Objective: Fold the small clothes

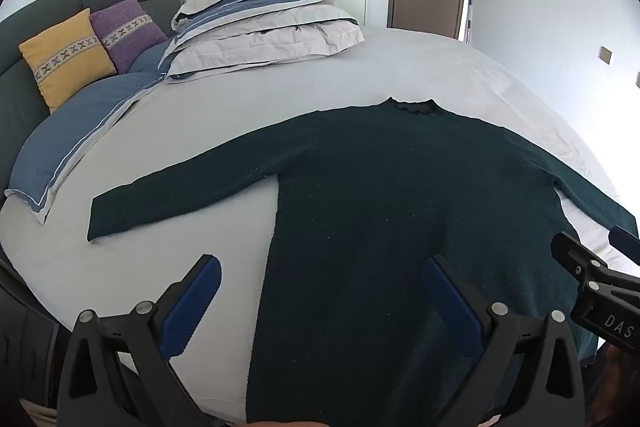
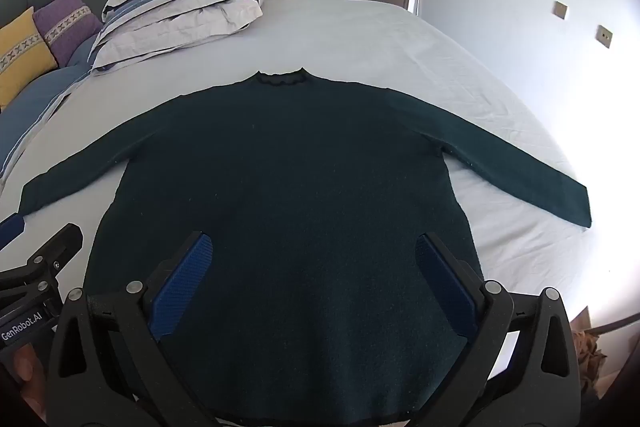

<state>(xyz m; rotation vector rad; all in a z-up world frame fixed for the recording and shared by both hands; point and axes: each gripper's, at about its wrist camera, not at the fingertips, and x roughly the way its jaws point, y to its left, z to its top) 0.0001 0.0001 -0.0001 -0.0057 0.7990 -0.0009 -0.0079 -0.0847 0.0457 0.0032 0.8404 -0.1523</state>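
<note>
While both hand-held grippers gape empty, a sweater lies flat on the bed

Hems, handles and room edges lost to the frame

The sweater runs off the 6 o'clock edge in both wrist views, its hem cut off; in the left view the right gripper covers one cuff at 3 o'clock. The left gripper shows only partly at 9 o'clock in the right view — its far finger is clipped. A fingertip at 8 o'clock is blurred. The yellow cushion is cut at 9 o'clock. A brown crumpled thing at 4 o'clock is too small to identify — cloth or paper.
</note>
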